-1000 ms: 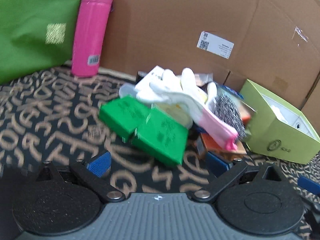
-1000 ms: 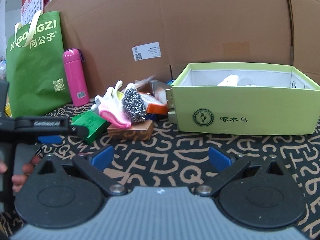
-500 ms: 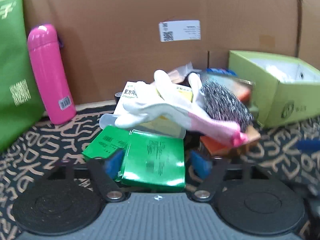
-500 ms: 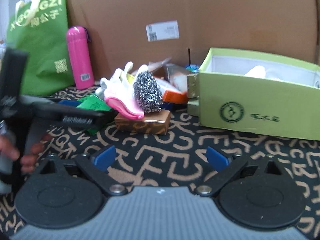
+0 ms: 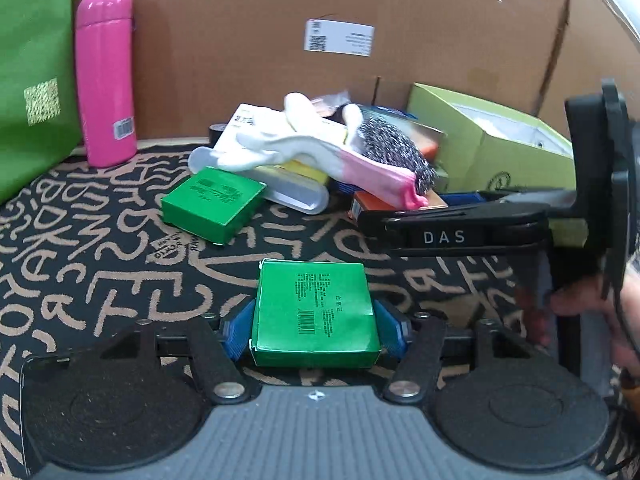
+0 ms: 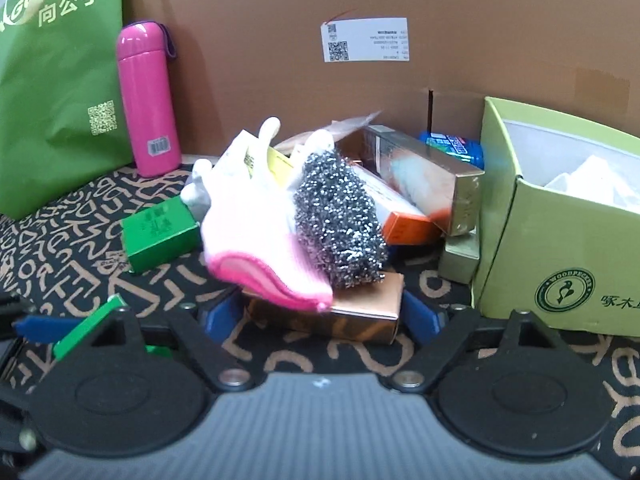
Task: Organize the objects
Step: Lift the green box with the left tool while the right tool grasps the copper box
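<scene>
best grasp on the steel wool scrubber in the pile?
Pinch the steel wool scrubber across its rounded body, coming from above on its bare right flank. The white-and-pink glove leans against its left side, and it rests on the copper box, so a low approach looks blocked.

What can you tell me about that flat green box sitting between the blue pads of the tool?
The flat green box is a small rectangular carton of glossy card, its top printed with dark text and a barcode. It looks closed and undamaged. It lies flat on the black rug with tan lettering, apart from the pile behind it. The blue pads of the left gripper, which have just been closing, press against its two sides.
</scene>
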`<state>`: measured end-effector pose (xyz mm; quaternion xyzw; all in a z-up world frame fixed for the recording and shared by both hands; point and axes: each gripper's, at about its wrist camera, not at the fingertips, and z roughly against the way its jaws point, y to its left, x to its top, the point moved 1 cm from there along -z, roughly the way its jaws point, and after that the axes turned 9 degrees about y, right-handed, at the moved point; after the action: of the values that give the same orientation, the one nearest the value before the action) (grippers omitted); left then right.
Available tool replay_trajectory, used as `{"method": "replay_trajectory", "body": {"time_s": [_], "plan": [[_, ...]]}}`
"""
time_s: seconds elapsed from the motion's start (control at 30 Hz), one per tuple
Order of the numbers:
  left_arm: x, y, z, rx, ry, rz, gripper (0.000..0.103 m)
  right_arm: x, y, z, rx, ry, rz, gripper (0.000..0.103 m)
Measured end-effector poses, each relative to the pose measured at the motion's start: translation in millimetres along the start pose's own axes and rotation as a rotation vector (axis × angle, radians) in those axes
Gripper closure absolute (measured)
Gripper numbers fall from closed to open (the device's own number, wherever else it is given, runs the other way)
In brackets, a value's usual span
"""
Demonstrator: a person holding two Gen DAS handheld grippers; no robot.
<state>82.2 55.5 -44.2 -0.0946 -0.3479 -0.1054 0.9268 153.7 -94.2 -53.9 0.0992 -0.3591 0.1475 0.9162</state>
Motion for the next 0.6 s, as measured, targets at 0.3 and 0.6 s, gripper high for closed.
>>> {"method": "replay_trajectory", "body": {"time_s": [0.3,0.6], "plan": [[-8,-18,6,-0.092,0.032,-0.078,0.038,-55,-26,64,0.016,0.03,0.036,0.018],[-12,-47,4,-0.091,0.044,-0.117,0.025,-85,-51,113,-0.063,0.018,-0.023,0.006]]}}
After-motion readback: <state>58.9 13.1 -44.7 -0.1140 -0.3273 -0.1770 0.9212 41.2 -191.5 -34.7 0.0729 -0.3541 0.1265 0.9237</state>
